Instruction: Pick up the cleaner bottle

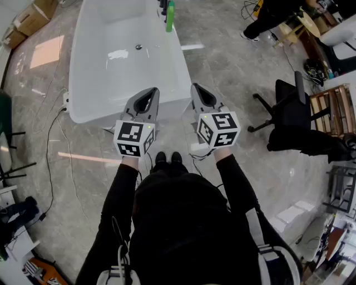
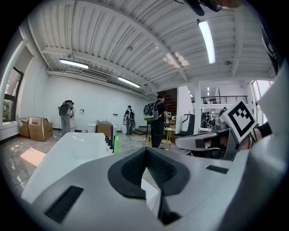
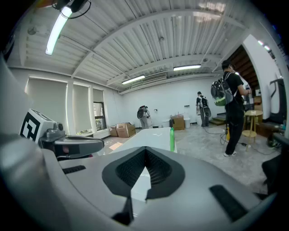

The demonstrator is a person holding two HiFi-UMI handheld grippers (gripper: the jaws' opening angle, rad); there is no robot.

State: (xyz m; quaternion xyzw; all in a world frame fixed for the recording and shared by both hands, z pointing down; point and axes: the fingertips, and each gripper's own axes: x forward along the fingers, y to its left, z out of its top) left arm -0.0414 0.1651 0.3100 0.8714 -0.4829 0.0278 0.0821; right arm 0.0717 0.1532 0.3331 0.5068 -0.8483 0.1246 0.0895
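The cleaner bottle (image 1: pixel 169 15) is a slim green bottle that stands upright on the far right rim of a white bathtub (image 1: pixel 83 83). It also shows small and distant as the green bottle (image 2: pixel 116 143) in the left gripper view and as the same bottle (image 3: pixel 171 139) in the right gripper view. My left gripper (image 1: pixel 149 92) and right gripper (image 1: pixel 197 88) hover side by side over the tub's near end, far short of the bottle. Both point almost level toward it. The left gripper (image 2: pixel 145 151) is shut on nothing, and the right gripper (image 3: pixel 145 150) is shut and holds nothing too.
Dark bottles (image 1: pixel 163 6) stand next to the green one. A drain (image 1: pixel 138 47) sits in the tub floor. A black office chair (image 1: pixel 292 106) and a wooden crate (image 1: pixel 334 108) are at the right, cables (image 1: pixel 53 145) and cardboard boxes (image 1: pixel 33 16) at the left. People with backpacks (image 2: pixel 156 119) stand beyond.
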